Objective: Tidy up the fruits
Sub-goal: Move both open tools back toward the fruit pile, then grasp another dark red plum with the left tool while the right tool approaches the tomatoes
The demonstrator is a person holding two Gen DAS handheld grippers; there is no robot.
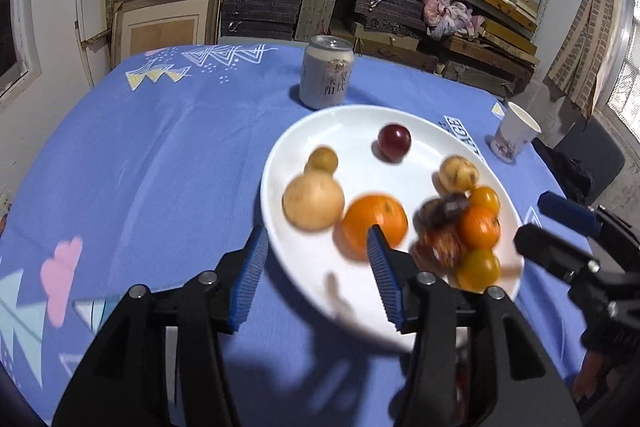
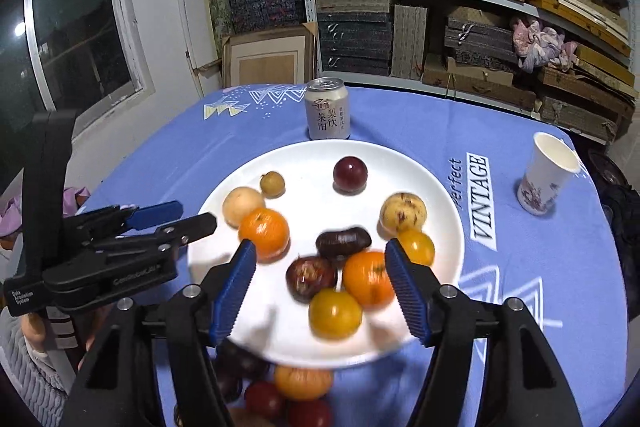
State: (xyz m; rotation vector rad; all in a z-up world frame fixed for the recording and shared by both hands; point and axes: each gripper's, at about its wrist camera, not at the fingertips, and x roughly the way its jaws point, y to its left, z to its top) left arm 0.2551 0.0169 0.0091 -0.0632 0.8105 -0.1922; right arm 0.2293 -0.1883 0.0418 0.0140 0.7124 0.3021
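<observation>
Behind plate (image 2: pixel 440 195), can (image 2: pixel 327 109), cup (image 2: pixel 546 175) right.

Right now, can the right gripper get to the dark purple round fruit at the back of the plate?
Probably yes, but not straight ahead. The right gripper is open and holds nothing, yet a cluster of fruit lies between it and the purple fruit. Going over the cluster looks free, as nothing stands above the white plate.
</observation>
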